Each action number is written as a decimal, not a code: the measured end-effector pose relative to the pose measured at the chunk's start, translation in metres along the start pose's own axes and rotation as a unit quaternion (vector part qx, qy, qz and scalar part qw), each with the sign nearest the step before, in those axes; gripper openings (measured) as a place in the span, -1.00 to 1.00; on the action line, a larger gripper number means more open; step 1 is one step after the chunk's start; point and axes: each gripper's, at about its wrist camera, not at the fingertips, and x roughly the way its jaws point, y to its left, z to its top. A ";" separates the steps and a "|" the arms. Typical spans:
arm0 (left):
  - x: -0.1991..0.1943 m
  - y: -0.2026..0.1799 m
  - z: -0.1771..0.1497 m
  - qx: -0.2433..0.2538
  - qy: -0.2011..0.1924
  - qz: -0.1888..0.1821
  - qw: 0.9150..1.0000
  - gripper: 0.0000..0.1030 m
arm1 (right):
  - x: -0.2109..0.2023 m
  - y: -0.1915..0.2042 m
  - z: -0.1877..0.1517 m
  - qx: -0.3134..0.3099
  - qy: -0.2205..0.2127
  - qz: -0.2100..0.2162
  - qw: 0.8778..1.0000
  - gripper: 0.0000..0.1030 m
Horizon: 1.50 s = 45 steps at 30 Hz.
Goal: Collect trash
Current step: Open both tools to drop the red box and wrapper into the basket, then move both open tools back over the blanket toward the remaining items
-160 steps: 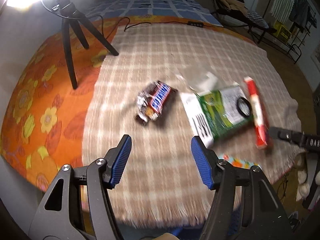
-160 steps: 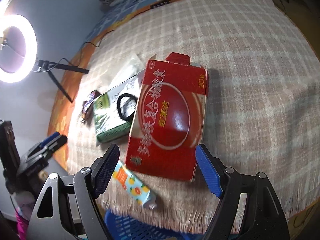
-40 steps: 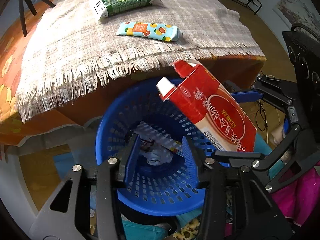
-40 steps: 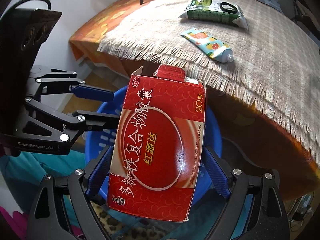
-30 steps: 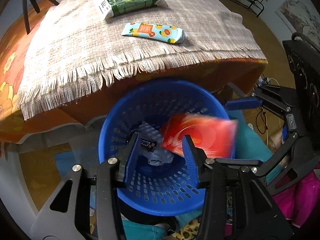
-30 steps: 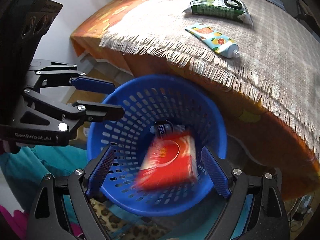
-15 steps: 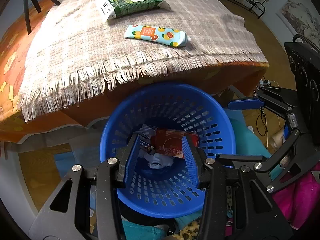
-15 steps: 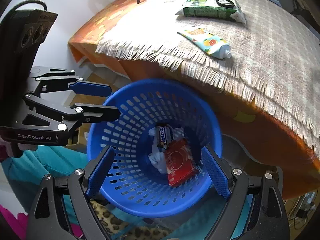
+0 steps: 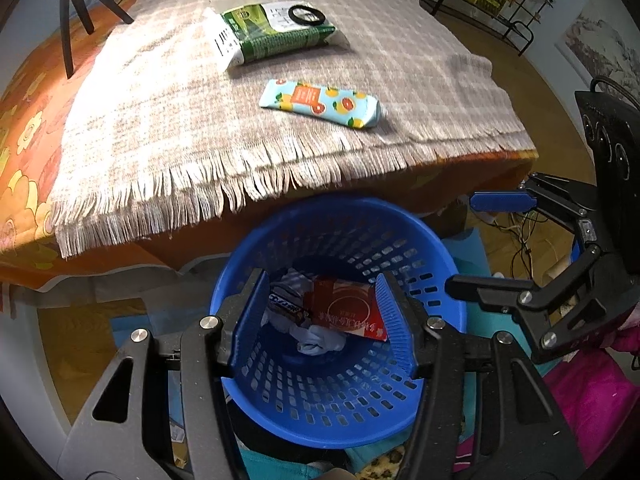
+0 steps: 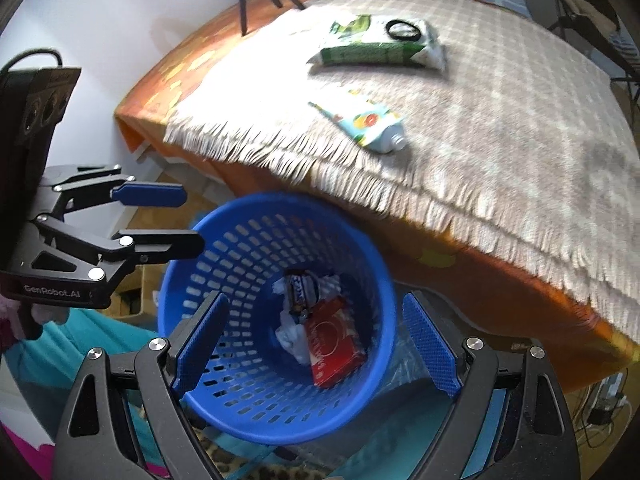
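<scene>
Fringed, checked cloth (image 9: 168, 120) covers the table, over an orange flowered sheet (image 9: 24, 120), and below its front edge on the floor stands the blue perforated basket (image 9: 444, 364).

Trash already in the basket: a red carton (image 10: 332, 340) lies flat at the bottom, touching a candy wrapper (image 10: 301, 289) and some crumpled white paper (image 10: 294, 338). Trash not yet collected: a fruit-printed tube (image 9: 320, 102) lies on the cloth near the fringe, its cap end pointing to the right in the left wrist view, and further back a green pouch (image 9: 272, 36) lies flat with a black ring (image 9: 306, 14) resting on top of it.

Both tools hover over the basket mouth and carry nothing. The left gripper (image 9: 322, 320) stands moderately parted; the right gripper (image 10: 316, 348) is spread wide.

Judged from this, the job is about half done, and the tube is the likely next pick. Risks, as I read them:

- The tube lies flat on loose woven cloth, so fingers closing low could catch the weave or the fringe and drag the cloth toward the edge, shifting the pouch too.
- The tube is soft and tapers; a pinch near the cap may slip, and a hard squeeze could press out whatever is left inside.
- The ring sits loose on the pouch; tilting the pouch on the lift would probably let it slide off and roll off the table.
- Only part of the basket clears the table edge, so a release made too far in would land on the cloth or the floor.
- The two tools hang close together over the basket and could knock one another if both move at once.
</scene>
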 end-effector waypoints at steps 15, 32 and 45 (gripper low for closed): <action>-0.015 0.019 0.035 -0.019 -0.034 -0.006 0.999 0.11 | -0.026 -0.022 0.029 0.011 -0.060 -0.013 0.998 0.73; -0.027 0.044 0.132 0.034 -0.067 0.029 0.997 0.26 | 0.005 -0.014 0.087 -0.057 -0.059 -0.017 0.997 0.70; 0.005 0.057 0.180 0.068 -0.043 0.057 0.995 0.26 | 0.059 -0.010 0.114 -0.117 -0.021 -0.062 0.991 0.61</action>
